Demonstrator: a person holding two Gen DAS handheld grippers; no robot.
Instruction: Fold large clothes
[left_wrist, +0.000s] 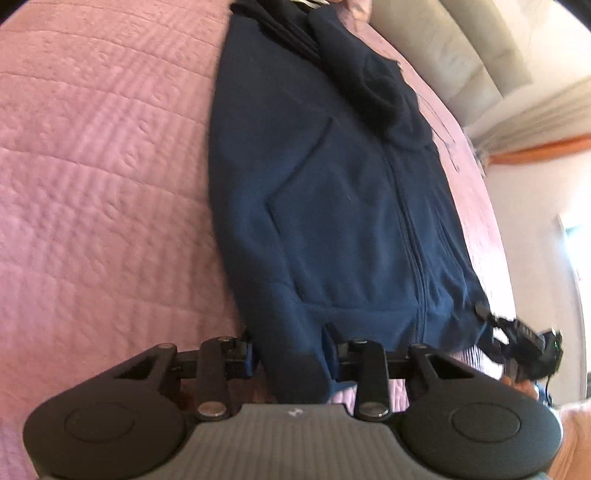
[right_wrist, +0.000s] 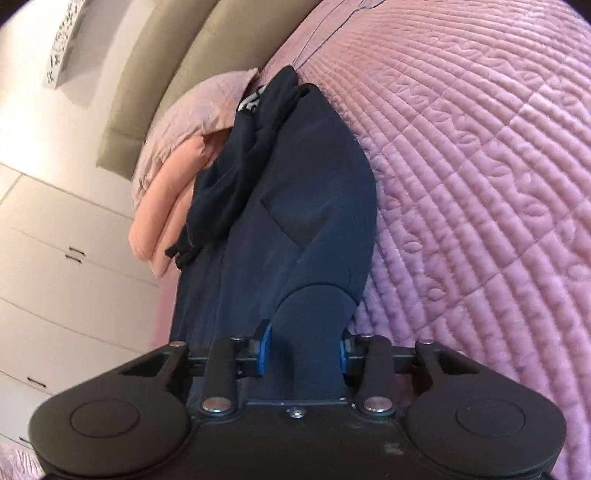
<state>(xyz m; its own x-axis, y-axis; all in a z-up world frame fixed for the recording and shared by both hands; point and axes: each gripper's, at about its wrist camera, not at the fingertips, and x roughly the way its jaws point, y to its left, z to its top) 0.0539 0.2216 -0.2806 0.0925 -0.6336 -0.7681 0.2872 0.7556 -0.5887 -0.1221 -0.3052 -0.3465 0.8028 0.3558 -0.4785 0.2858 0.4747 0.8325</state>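
A navy zip-up hoodie (left_wrist: 332, 192) lies flat on the pink quilted bedspread (left_wrist: 92, 184), its hood at the far end. My left gripper (left_wrist: 290, 350) is open with the hoodie's near hem corner between its fingers. The right gripper (left_wrist: 524, 336) shows at the hem's other corner in the left wrist view. In the right wrist view the hoodie (right_wrist: 295, 206) runs away from me, and my right gripper (right_wrist: 304, 349) is open with a rounded sleeve or hem end between its blue pads (right_wrist: 263, 350).
A peach folded blanket (right_wrist: 173, 192) and a pink pillow (right_wrist: 207, 99) lie at the bed's head beside the hood. A beige headboard (right_wrist: 177, 55) and white drawers (right_wrist: 55, 258) stand beyond. The bed edge runs along the hoodie's right side in the left wrist view.
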